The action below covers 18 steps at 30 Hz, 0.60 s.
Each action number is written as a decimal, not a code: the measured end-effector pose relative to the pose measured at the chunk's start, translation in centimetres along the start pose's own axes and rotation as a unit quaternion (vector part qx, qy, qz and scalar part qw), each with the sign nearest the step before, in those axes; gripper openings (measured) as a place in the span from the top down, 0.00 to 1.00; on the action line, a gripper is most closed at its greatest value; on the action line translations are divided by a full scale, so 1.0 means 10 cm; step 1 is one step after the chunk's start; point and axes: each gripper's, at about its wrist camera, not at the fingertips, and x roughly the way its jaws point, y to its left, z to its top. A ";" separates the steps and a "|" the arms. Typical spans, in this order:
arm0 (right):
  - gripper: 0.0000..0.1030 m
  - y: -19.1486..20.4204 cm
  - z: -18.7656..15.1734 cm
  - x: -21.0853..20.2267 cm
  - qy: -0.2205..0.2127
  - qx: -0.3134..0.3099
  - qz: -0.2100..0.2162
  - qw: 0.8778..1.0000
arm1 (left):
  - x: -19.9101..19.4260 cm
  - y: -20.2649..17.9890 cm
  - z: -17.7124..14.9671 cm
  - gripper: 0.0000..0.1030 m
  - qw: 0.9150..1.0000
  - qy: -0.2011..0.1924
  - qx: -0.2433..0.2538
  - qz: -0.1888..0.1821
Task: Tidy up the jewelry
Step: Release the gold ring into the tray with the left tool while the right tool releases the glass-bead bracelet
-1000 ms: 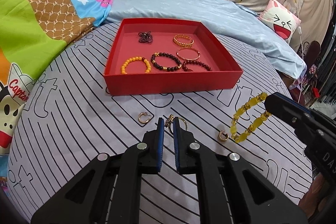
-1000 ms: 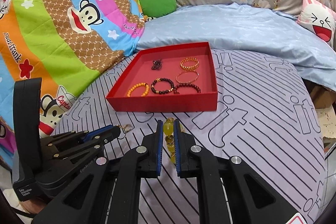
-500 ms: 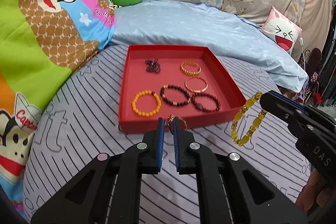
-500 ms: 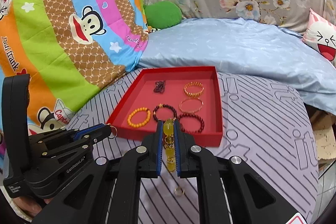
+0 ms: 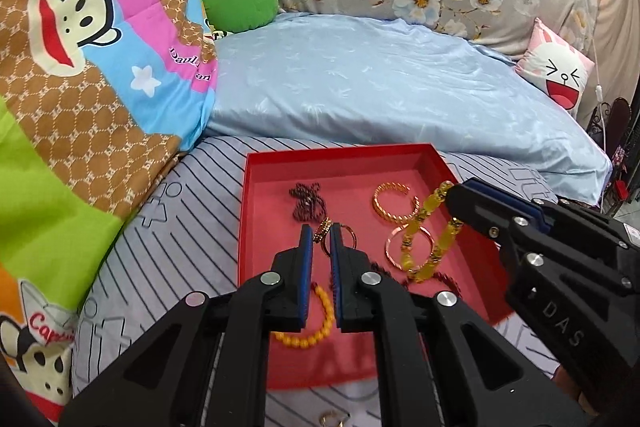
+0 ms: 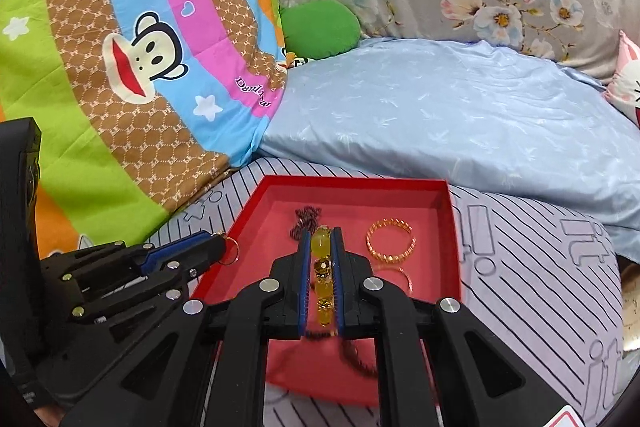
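- Left gripper [image 5: 321, 227]: jaws nearly closed, pinching a small gold ring [image 5: 325, 229] at the tips; a thin hoop shows just to the right of the tips.
- Right gripper [image 6: 320, 231]: jaws nearly closed on a yellow bead bracelet [image 6: 321, 269]. In the left wrist view the bracelet [image 5: 426, 233] hangs as a long loop from the right gripper [image 5: 456, 193], its long axis running from upper right to lower left of the frame.
- Red tray [image 5: 340, 151] lies on the striped sheet, centre to lower centre in both views. Both grippers are over its floor, not outside its rim.
- Already in the tray: dark chain [image 5: 306, 202] toward the upper left, gold bangle [image 5: 394, 201] upper right, thinner gold bangle [image 5: 412, 247] below it, orange bead bracelet [image 5: 312, 323] at lower centre.
- Key relation: the bracelet dangles directly in front of the two bangles at the right of the tray; height above them cannot be read.
- Judgement: bare floor lies between chain and bangles, nearest the left gripper; that ring can go down first.
- One small ring [image 5: 330, 418] sits on the sheet below the tray, bottom edge of the frame.
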 end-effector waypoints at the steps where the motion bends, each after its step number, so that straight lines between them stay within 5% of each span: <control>1: 0.91 0.00 0.02 0.07 0.002 -0.001 0.000 1.000 | 0.09 0.02 0.04 0.92 1.000 0.002 -0.001 0.002; 18: 0.91 -0.29 0.06 0.96 0.076 0.033 0.012 0.996 | 0.88 0.08 0.17 0.92 0.999 0.044 -0.001 0.019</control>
